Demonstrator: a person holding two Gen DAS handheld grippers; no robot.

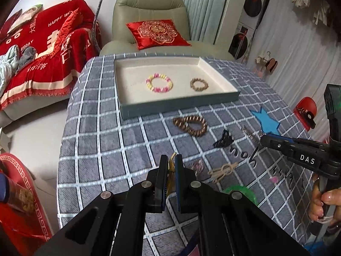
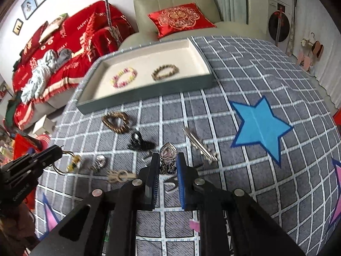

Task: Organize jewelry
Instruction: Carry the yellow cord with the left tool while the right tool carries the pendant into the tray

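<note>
With the left gripper (image 1: 171, 162) clamping a gold bangle (image 2: 64, 162) and the right gripper (image 2: 168, 162) pinching a silver clip (image 2: 168, 157), both should travel level to the tray (image 1: 177, 104) ahead.

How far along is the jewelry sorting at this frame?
Done: two bead bracelets lie in the tray. In hand: left tool grips a gold wire bangle; right tool grips a heart hair clip. Left: brown bracelet, black claw clip, others.

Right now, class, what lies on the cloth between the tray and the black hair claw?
A brown bead bracelet bent into a heart shape lies between the tray and the black hair claw, clearest in the right wrist view.
</note>
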